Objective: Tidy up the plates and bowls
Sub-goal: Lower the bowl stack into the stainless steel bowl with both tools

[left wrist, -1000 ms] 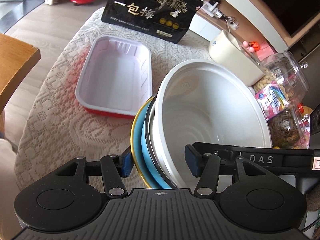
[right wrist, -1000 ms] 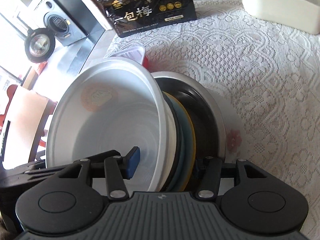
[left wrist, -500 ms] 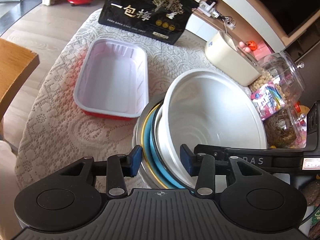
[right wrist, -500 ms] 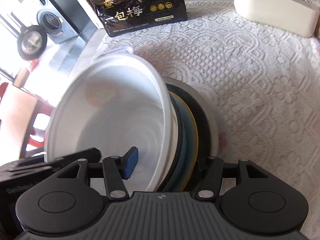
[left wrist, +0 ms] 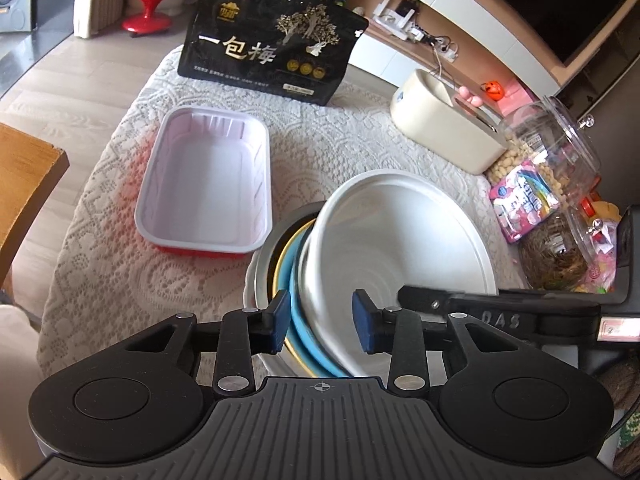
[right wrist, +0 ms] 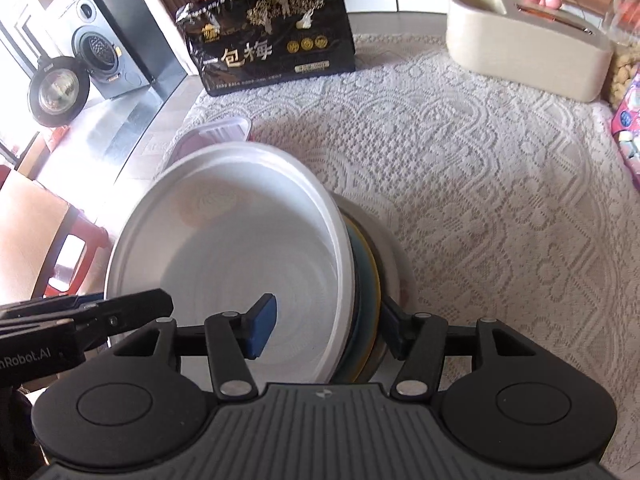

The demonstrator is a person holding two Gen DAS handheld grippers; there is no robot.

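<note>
Bowls (left wrist: 396,240) hide red tray (left wrist: 208,184) from right wrist view only

Your left wrist camera looks steeply down over its fingers, close on the stacked dishes (left wrist: 384,248) at centre; the red-and-white tray (left wrist: 208,184) lies at 10 o'clock, the black snack bag (left wrist: 268,48) at 12. Your right wrist camera tilts down from the opposite side, equally close, with the same stack (right wrist: 240,264) at 9 o'clock. Both views share the bag (right wrist: 272,36), cream box (right wrist: 524,40) and lace tablecloth (right wrist: 480,184).
</note>
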